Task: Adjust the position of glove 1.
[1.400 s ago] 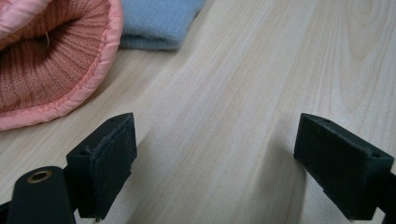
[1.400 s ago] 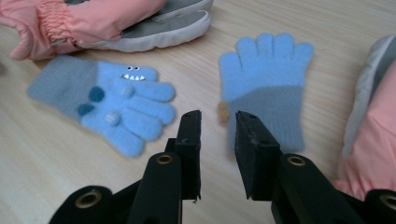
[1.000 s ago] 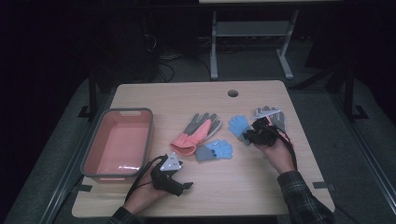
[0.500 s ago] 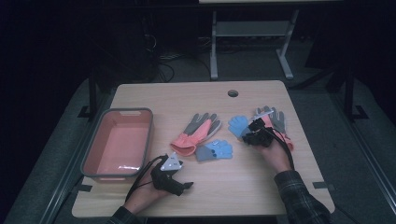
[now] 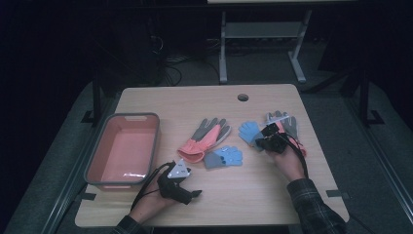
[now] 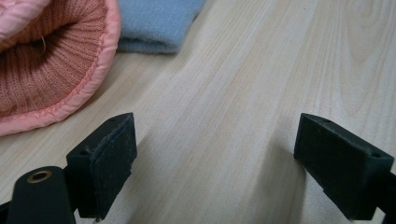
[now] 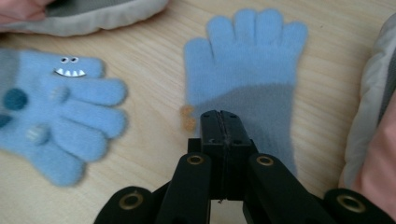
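blue glove (image 7: 247, 79), bench (image 5: 253, 190)
right claw (image 7: 220, 122) pinched shut on its grey cuff, having just closed; left claw (image 6: 215, 158) wide open, empty.

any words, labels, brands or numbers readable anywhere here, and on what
None: no word, label, brand or number can be read in any view.
The nearest thing to a sign is a stitched face, two eyes and a toothed mouth, on the blue glove; it carries no letters.
The pink bin and the table bear no visible print.
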